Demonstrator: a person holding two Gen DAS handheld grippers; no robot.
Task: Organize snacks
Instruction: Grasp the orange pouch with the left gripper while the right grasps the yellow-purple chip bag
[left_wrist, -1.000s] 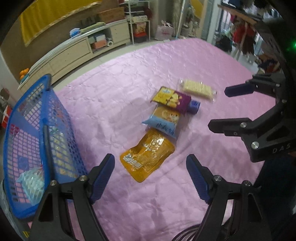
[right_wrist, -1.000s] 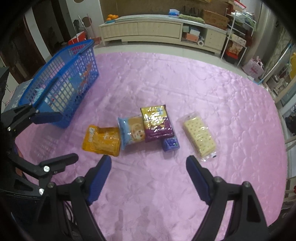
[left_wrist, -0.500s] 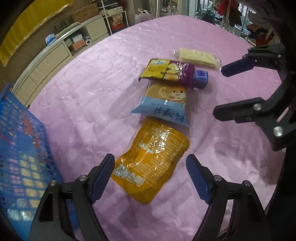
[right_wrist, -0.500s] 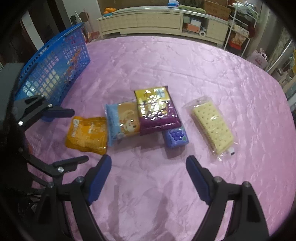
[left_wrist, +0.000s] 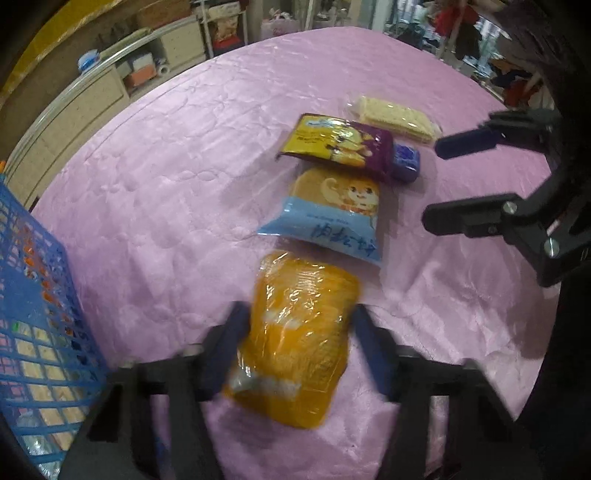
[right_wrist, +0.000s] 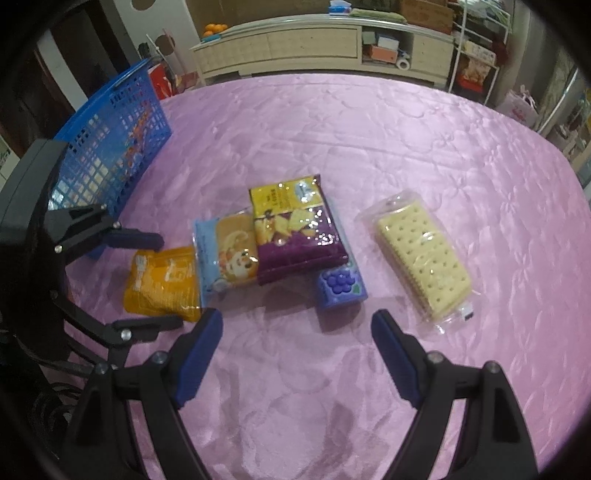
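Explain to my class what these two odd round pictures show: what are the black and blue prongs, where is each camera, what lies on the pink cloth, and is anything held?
No robot here: a person carries a hand-held gripper in each hand, each with a wide-angle camera looking along its jaws.

The left camera looks down on the left gripper. Its jaws are closing around the orange packet, which sits between them.

The right camera shows the right gripper open, holding nothing, above the pink cloth.

On the cloth lie the orange packet, a light blue packet, a yellow and purple packet, a small grape box and wrapped crackers. A blue basket stands at the cloth's edge.
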